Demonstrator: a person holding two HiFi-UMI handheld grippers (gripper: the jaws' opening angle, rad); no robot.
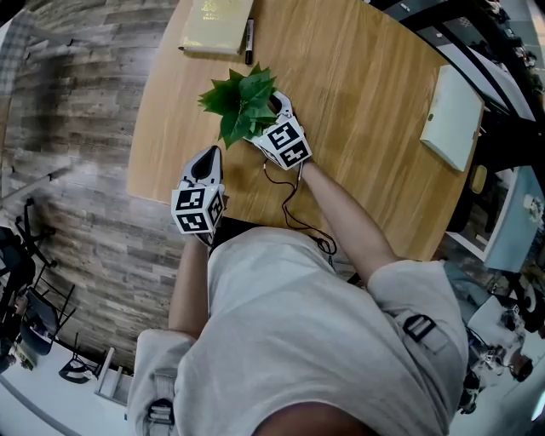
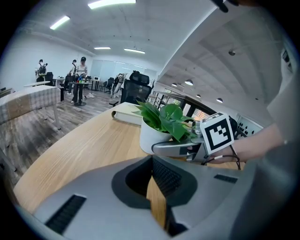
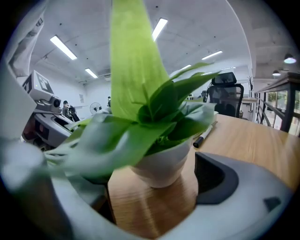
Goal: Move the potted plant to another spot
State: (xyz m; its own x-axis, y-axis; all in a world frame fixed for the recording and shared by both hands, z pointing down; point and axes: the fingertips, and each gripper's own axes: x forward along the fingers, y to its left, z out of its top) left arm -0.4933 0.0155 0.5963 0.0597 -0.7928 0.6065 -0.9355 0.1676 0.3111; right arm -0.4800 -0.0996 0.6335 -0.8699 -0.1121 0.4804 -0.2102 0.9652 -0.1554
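Observation:
The potted plant (image 1: 243, 100), green leaves in a small white pot (image 3: 164, 164), stands on the wooden table (image 1: 358, 77) near its front left part. My right gripper (image 1: 266, 115) is open, one jaw on each side of the pot, with small gaps to the pot wall in the right gripper view (image 3: 152, 187). The leaves hide most of its jaws from above. My left gripper (image 1: 209, 160) hangs at the table's near edge, left of the plant, shut on nothing. From the left gripper view (image 2: 153, 173) I see the pot (image 2: 151, 138) and the right gripper (image 2: 180, 149) beside it.
A pale book (image 1: 215, 25) and a black pen (image 1: 249, 43) lie behind the plant at the table's far edge. A white notebook (image 1: 451, 115) sits at the table's right edge. Bare wood stretches between the plant and the notebook. Office chairs and people stand far off.

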